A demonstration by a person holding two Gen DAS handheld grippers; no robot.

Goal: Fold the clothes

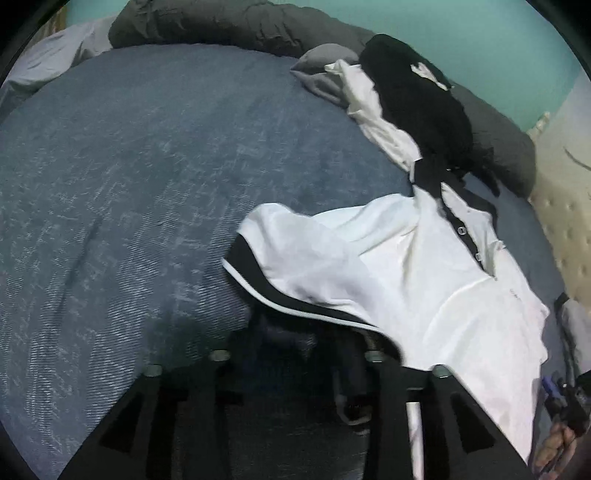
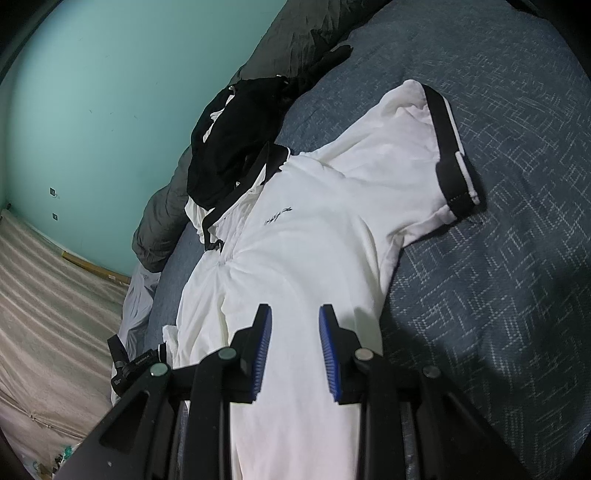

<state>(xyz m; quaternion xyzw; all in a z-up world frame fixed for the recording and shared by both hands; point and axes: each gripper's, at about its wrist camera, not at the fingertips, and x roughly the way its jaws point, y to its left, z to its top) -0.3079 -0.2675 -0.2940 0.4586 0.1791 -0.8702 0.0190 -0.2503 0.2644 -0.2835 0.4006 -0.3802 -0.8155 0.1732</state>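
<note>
A white polo shirt (image 1: 388, 266) with black collar and cuffs lies face up on the blue bedspread (image 1: 129, 184). In the left wrist view its black-edged sleeve (image 1: 258, 273) lies over the tips of my left gripper (image 1: 306, 339). The tips are hidden, but the fingers stand apart with shadowed bedspread between them. In the right wrist view the same shirt (image 2: 314, 229) stretches away from me, its sleeve (image 2: 447, 155) flat on the bed. My right gripper (image 2: 294, 310) hovers over the shirt's lower body, blue pads (image 2: 264, 350) apart and nothing pinched.
A black garment (image 2: 229, 147) and a white one (image 1: 373, 110) are heaped by the collar, against a rolled grey duvet (image 1: 229, 26). A teal wall (image 2: 110, 92) stands behind. A beige quilted mattress (image 2: 44, 295) lies beyond the bed's edge, with a black strapped device (image 2: 127, 365).
</note>
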